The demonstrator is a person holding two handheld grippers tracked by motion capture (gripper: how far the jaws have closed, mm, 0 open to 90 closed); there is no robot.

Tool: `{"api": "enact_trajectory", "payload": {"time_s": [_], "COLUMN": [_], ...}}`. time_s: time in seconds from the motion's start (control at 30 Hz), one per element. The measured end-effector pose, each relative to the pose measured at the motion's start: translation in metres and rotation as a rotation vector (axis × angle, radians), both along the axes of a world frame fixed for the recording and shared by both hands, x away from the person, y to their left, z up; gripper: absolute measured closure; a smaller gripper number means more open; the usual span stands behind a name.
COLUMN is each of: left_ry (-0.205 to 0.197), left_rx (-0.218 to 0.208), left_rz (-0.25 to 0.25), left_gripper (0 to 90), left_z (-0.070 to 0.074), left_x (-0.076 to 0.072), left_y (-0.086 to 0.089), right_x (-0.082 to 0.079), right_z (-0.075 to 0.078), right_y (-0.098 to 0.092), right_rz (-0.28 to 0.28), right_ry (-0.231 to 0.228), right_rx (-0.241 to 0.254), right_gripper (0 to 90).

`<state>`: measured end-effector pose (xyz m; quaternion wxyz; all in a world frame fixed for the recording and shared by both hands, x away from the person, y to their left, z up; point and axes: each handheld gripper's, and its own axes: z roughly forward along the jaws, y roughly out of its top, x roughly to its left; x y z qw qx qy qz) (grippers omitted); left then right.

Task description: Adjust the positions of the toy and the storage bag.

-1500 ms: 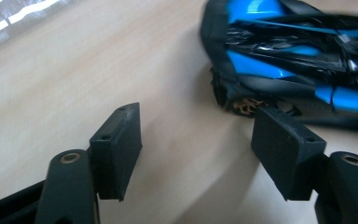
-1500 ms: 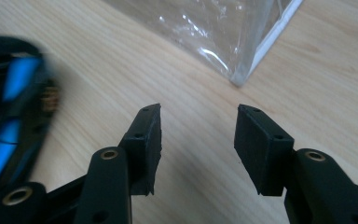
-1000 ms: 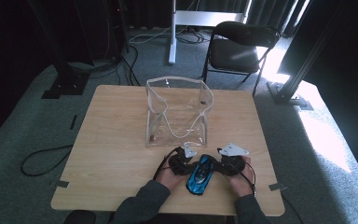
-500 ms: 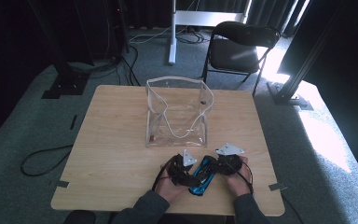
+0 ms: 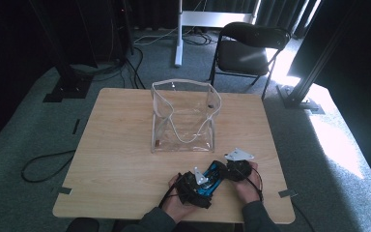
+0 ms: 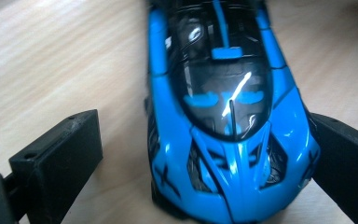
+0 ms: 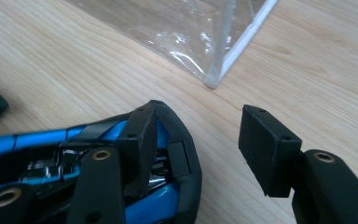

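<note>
A blue and black toy car lies on the wooden table near its front edge. My left gripper is at the car's nose, open, with the car between its jaws; the right jaw touches the car's side and the left jaw stands a little apart. My right gripper is at the car's other end, also open. In the right gripper view its left finger rests over the car's dark end, while the other finger hangs over bare wood.
An upright clear plastic bag, open at the top, stands mid-table just beyond the car; its corner shows close ahead of the right gripper. A black folding chair and cables on the carpet lie beyond the table.
My left gripper has shifted toward the front edge and in around the car's nose. The right gripper and the car have barely moved.
</note>
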<state>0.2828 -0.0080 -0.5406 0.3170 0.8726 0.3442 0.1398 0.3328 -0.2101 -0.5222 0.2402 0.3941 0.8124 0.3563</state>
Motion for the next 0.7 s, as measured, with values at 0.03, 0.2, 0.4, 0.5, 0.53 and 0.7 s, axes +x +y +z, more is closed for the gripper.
{"api": "enact_trajectory", "payload": {"time_s": [0.03,0.2,0.4,0.5,0.53,0.7], "left_ry": [-0.030,-0.015,-0.032,-0.036,-0.033,-0.030], "left_rx": [0.030,-0.006,-0.043,-0.045,-0.048,-0.053], "left_rz": [0.030,0.202,0.259,0.232,0.215,0.167], "left_gripper": [1.5,4.4,12.6,14.9,14.9,15.0], "left_z": [0.000,-0.002,-0.003,-0.003,-0.003,-0.003], "left_x": [0.003,0.038,0.057,0.054,0.053,0.048], "left_y": [0.002,0.030,0.046,0.048,0.050,0.071], "right_x": [0.000,0.000,0.000,-0.002,-0.003,-0.007], "right_z": [0.000,0.002,0.001,0.002,0.003,0.008], "right_y": [-0.002,-0.011,-0.012,-0.010,-0.010,-0.016], "right_rz": [-0.007,-0.049,-0.023,-0.013,-0.008,0.022], "right_ry": [-0.003,0.003,0.026,0.014,0.012,-0.007], "right_rx": [0.002,0.030,0.051,0.027,0.029,0.064], "right_gripper": [46.6,47.1,47.1,47.0,47.0,49.3]}}
